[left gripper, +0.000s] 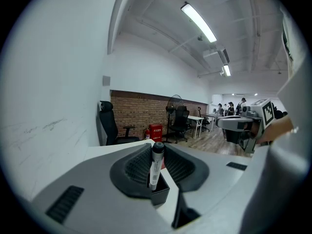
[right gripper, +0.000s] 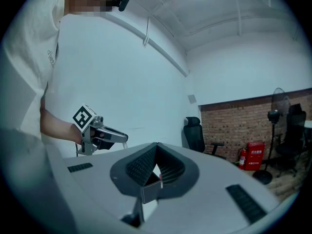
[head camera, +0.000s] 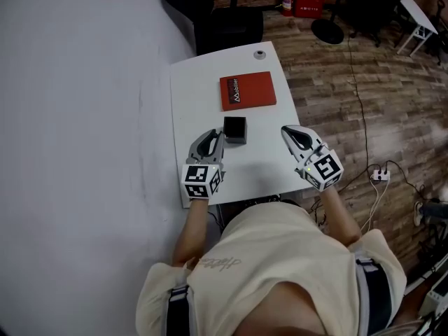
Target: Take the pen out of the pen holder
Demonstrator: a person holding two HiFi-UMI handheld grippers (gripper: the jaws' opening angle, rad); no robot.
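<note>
At the pen holder (left gripper: 159, 193), left gripper (left gripper: 157, 146) fingers grasp the half-hidden pen (left gripper: 155, 168); right gripper (right gripper: 157, 145) fingers clenched empty.

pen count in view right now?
1. The pen stands upright in the pen holder, gripped between the jaws of the left gripper. A shorter one could be hidden inside the holder; the head view doesn't show its inside.

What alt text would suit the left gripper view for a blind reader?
A pen stands upright in a small black pen holder, its top pinched between the two dark jaws of the left hand-held gripper. Behind lie a white table, a black office chair and a brick wall.
</note>
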